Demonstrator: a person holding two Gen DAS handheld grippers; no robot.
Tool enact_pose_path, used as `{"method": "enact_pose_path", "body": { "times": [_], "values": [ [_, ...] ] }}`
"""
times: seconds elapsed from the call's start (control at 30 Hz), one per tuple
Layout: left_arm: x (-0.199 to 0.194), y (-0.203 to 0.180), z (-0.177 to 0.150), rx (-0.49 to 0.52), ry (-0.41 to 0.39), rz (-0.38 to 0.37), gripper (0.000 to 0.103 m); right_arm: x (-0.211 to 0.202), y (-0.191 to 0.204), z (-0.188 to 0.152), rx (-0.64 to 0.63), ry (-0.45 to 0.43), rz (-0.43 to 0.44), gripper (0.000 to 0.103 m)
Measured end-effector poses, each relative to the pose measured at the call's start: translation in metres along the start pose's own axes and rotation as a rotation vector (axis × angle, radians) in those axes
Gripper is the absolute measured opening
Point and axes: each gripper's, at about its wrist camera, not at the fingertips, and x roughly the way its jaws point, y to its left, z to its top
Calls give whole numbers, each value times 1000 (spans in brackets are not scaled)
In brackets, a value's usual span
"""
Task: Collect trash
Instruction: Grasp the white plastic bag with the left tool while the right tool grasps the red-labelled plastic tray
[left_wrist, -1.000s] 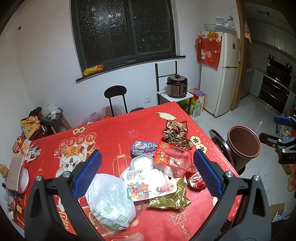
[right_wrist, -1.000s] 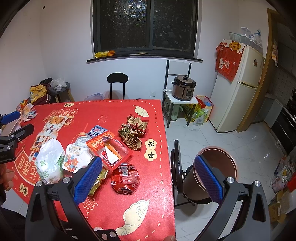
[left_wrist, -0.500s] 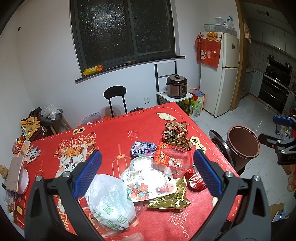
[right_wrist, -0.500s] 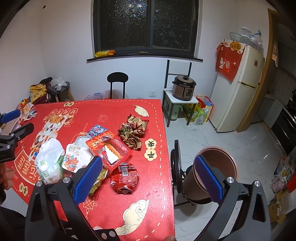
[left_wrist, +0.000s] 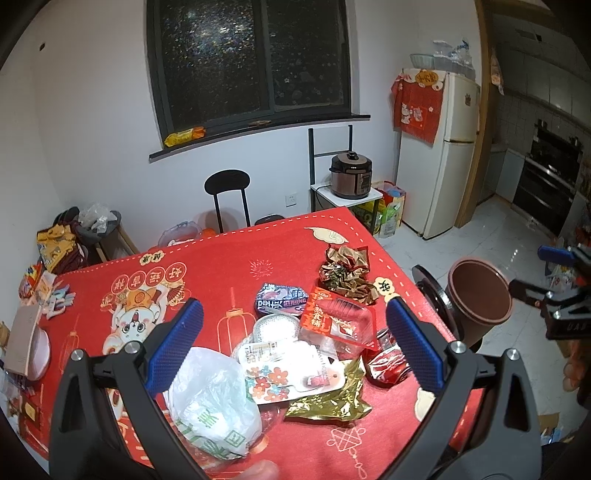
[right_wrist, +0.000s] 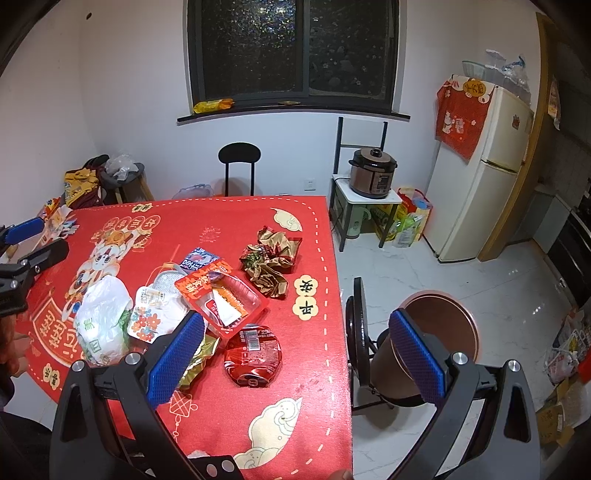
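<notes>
Awaiting start: nothing collected. Left gripper (left_wrist: 291, 343) and right gripper (right_wrist: 295, 343) held spread, empty. Wrapper pile (left_wrist: 295, 354) noted ahead; brown bin (right_wrist: 432, 336) between right fingers, apparently empty.

The dark snack packet (left_wrist: 281, 301) reads "STRONG"; other print is too small to read.

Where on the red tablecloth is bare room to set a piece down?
Bare: the far half of the tablecloth beyond the crumpled gold wrapper, and the near corner past the crushed red can. Crowded: between the white plastic bag and can.
</notes>
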Motion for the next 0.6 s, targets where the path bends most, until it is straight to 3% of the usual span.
{"method": "enact_pose_path", "body": {
  "times": [0.13, 0.37, 0.47, 0.6],
  "values": [
    [-2, 9, -2, -41, 6, 10, 98, 10, -11, -3, 30, 3, 64, 99],
    [-11, 68, -34, -256, -2, 91, 98, 40, -3, -6, -30, 26, 180, 99],
    [-8, 93, -60, -303, 45, 120, 98, 62, 15, -5, -53, 75, 198, 99],
    [7, 123, -89, -293, 124, 120, 98, 84, 48, -7, -19, 131, 243, 99]
  ]
}}
